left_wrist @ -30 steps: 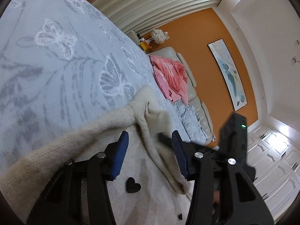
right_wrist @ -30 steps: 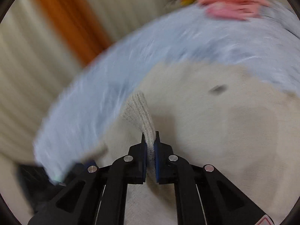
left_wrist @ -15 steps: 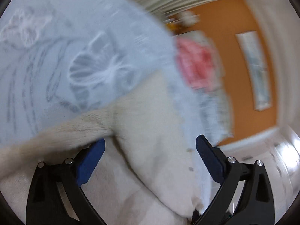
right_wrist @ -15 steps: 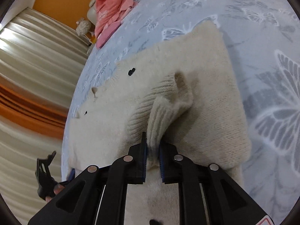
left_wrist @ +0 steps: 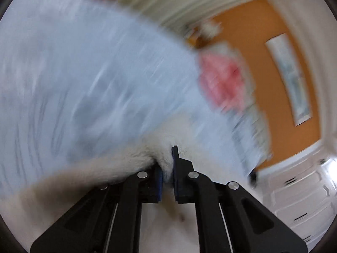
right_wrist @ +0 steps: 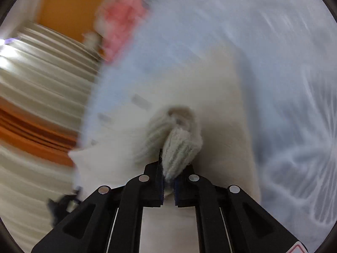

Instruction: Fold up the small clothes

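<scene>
Left wrist view: your left tool [left_wrist: 167, 175] has just closed on the sweater [left_wrist: 118, 168] edge, which trails lower left; your right tool [right_wrist: 168, 181] clamps its cuff [right_wrist: 179, 147].

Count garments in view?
2. Cream sweater on the bed, pinched by left gripper and right gripper. Pink garment beyond the bed. Blur may hide others.

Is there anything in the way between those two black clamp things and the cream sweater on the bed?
Nothing visible. Both already have it: the left gripper has just closed, its fingers pinching a bunch of the cream sweater, and the right gripper is clamped on the ribbed cuff. Both views are blurred.
</scene>
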A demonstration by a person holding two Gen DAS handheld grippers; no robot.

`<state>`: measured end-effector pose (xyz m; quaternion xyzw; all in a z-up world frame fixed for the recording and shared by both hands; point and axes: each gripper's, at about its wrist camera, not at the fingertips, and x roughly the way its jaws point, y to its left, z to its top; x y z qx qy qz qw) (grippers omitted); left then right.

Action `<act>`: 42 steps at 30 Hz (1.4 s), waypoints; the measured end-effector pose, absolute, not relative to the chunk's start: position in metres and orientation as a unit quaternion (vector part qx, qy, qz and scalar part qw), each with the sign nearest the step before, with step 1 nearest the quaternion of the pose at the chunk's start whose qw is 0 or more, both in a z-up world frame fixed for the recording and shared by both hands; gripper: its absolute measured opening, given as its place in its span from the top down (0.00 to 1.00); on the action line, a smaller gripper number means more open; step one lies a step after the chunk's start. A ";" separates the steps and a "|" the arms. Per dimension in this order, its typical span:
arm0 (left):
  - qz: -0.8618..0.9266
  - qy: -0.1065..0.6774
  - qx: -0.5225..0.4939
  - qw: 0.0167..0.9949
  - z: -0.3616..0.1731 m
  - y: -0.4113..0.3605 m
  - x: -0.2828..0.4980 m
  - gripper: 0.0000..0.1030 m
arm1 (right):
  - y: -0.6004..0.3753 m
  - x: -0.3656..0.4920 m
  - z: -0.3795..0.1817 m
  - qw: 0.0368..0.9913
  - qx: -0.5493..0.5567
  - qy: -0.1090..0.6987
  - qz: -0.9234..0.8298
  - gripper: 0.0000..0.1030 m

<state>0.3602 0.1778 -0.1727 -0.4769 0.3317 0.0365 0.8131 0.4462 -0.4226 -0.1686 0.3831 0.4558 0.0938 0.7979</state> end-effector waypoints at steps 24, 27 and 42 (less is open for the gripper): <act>-0.045 0.259 -0.442 0.857 -0.203 0.172 0.326 0.87 | -0.276 0.466 -0.026 0.875 0.189 0.399 0.198 0.60; -0.055 0.250 -0.448 0.856 -0.203 0.172 0.324 0.86 | -0.177 0.532 -0.035 0.834 0.146 0.446 0.291 0.60; -0.102 0.221 -0.458 0.855 -0.203 0.173 0.311 0.78 | -0.032 0.598 -0.066 0.830 0.064 0.446 0.328 0.94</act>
